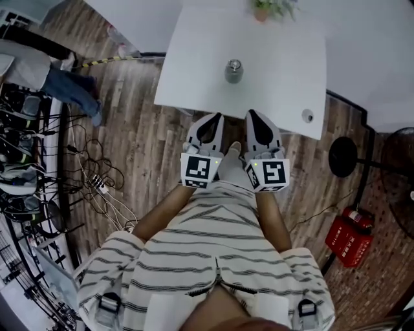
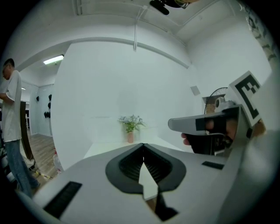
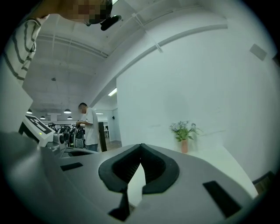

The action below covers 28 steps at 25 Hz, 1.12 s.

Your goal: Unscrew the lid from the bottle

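**A:** How far along is the job?

**B:** Not begun, I'd judge. The bottle point(image 1: 233, 71) stands upright about the middle of the white table point(image 1: 194, 64), and its lid point(image 1: 233, 64) looks to be on. Nothing is touching it.

**A:** And the grippers?

**B:** The left gripper point(image 1: 213, 121) and the right gripper point(image 1: 253, 119) hang side by side at the near edge of the table, well short of the bottle. Each gripper view shows its dark pads pressed tip to tip with nothing between them. Both are fully closed and empty.

**A:** So what is left?

**B:** All of it: open up, reach to the far side, steady the body with one gripper, grip the lid with the other, and turn.

**A:** What's the bottle like?

**B:** Squat and round, with a grey body. The cap is paler and has a sheen, so it may be metal. It's too small to tell whether it is ribbed. A smooth cap could slip under the pads.

**A:** And the surroundings?

**B:** The tabletop is matte, flat and bare around the bottle. A potted plant point(image 1: 262, 9) sits at the far edge. The floor point(image 1: 142, 142) below is wood-grained plank. The gripper shells are smooth grey plastic, with ridged black pads.
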{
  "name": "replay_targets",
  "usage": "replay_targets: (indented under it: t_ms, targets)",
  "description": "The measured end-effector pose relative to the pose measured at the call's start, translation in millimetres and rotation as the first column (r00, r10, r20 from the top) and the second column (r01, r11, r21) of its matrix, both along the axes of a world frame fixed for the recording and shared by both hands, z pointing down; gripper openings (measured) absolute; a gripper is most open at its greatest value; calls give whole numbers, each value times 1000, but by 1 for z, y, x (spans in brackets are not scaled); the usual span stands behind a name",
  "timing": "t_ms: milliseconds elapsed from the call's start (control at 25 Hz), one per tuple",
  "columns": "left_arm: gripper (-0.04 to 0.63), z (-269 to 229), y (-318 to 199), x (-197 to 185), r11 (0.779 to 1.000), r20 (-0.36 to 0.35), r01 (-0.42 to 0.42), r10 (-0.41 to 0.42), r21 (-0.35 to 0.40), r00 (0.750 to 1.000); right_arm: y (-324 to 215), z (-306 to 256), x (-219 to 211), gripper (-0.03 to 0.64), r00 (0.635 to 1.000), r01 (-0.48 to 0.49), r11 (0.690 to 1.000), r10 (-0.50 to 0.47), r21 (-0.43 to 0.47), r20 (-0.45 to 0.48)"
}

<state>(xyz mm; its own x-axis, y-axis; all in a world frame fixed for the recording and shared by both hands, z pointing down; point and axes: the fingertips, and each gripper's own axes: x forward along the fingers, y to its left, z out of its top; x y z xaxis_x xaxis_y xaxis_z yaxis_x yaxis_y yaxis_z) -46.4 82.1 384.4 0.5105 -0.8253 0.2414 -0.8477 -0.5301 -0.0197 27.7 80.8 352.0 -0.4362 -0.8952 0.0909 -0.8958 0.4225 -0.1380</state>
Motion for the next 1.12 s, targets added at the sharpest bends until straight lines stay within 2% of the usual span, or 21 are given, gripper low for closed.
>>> replay_targets:
  t_ms: [240, 520, 720, 880, 960, 1000, 1120]
  targets:
    - [0, 17, -58, 11, 998, 10, 59, -59, -21, 998, -59, 18, 13, 11, 999, 47, 998, -47, -44, -9]
    - [0, 39, -98, 15, 993, 38, 89, -87, -72, 996, -102, 37, 20, 11, 998, 63, 994, -64, -95, -13]
    - [0, 54, -122, 13, 992, 19, 74, -73, -103, 997, -125, 57, 14, 9, 997, 65, 989, -70, -134, -34]
    - [2, 75, -140, 15, 990, 38, 36, -31, -134, 999, -143, 76, 9, 9, 996, 56, 984, -66, -168, -52]
    - [21, 88, -145, 16, 987, 47, 12, -5, -158, 999, -149, 86, 3, 56, 995, 69, 979, -82, -192, -61]
    - [55, 94, -148, 17, 985, 51, 2, 7, -172, 999, -152, 91, 0, 87, 994, 75, 976, -90, -203, -67]
    - [108, 109, -154, 18, 979, 62, -19, 32, -202, 998, -160, 103, -5, 120, 992, 81, 971, -101, -227, -79]
